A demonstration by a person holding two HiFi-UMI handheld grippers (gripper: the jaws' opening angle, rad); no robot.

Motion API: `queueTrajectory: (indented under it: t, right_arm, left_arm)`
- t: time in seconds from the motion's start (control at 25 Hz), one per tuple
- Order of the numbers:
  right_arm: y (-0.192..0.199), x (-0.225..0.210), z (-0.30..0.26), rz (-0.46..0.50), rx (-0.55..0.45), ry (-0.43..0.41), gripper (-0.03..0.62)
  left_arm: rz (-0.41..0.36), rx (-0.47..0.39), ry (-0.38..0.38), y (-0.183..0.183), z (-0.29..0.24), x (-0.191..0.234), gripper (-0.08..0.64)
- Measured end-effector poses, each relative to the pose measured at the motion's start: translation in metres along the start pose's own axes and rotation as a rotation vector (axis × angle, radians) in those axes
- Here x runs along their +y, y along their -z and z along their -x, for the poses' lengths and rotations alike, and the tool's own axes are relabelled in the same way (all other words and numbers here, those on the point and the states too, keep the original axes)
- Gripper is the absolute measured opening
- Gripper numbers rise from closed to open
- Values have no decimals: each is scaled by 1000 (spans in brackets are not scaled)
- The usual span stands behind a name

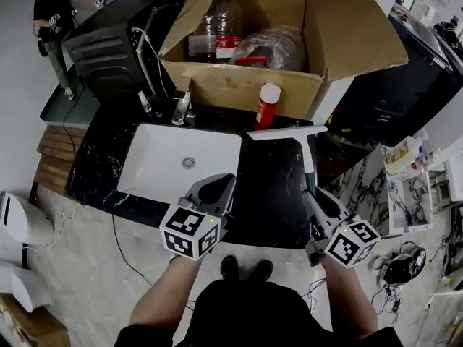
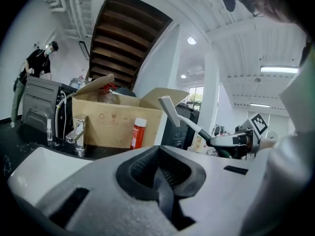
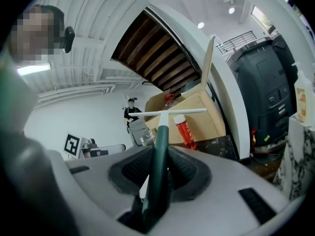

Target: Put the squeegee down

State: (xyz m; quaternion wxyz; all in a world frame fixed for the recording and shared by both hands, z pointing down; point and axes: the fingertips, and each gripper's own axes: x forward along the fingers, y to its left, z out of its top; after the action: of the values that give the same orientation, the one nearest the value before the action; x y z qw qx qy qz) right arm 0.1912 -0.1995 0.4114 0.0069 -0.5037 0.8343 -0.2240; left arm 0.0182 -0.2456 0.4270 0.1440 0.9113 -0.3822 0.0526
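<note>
My right gripper [image 1: 315, 202] is shut on the dark green handle of the squeegee [image 1: 309, 166]. The handle runs away from me to a white blade [image 1: 286, 131], which hangs crosswise above the black countertop [image 1: 271, 194], just right of the white sink [image 1: 155, 166]. The right gripper view shows the green handle [image 3: 157, 156] clamped between the pads, with the blade [image 3: 167, 112] level ahead. My left gripper [image 1: 215, 191] hovers over the sink's near right corner, its jaws shut with nothing between them [image 2: 160, 173]. From the left gripper view the squeegee [image 2: 170, 109] and right gripper [image 2: 231, 140] appear to the right.
An open cardboard box [image 1: 246, 85] holding a plastic bottle and a bag stands behind the sink. A red bottle with a white cap [image 1: 267, 107] stands in front of the box, and a faucet [image 1: 181, 108] at the sink's back edge. A black machine [image 1: 108, 56] and a person [image 1: 54, 13] are far left.
</note>
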Motion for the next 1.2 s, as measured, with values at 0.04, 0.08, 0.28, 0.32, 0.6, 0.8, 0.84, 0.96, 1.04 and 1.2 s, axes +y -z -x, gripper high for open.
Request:
queueTrajectory:
  t: [0.04,0.08,0.28,0.32,0.6,0.8,0.84,0.96,1.04,1.2]
  right_arm:
    - [4,4,-5,12,11,4,98]
    - [7,7,-11,28,20,11,98]
    - [42,10,-27,32,83,55,98]
    - [50,10,-27,38,104,61,98]
    - [82,-4,-38,64,185,84,98]
    - [96,-22,-54,86,243,89,98]
    - [99,-25,-57,90,256,90,98]
    - [107,-37,-69,112,292,88,98]
    - [109,-48,-76,124,311,95,98]
    - [114,-70,-86,145,346,120,98]
  left_arm:
    - [2,4,11,3,2,3,9]
    - [3,8,16,6,3,8,9]
    - [33,46,32,30,3,21,9]
    - [28,57,37,36,2,20,9]
    - [37,116,46,62,-1,26,9]
    - [46,129,47,69,-8,23,9]
    - [45,132,49,70,-9,21,9]
    - [50,139,46,72,-12,15,9]
    - [57,145,42,74,-14,12,9]
    - [46,156,20,74,-17,12,9]
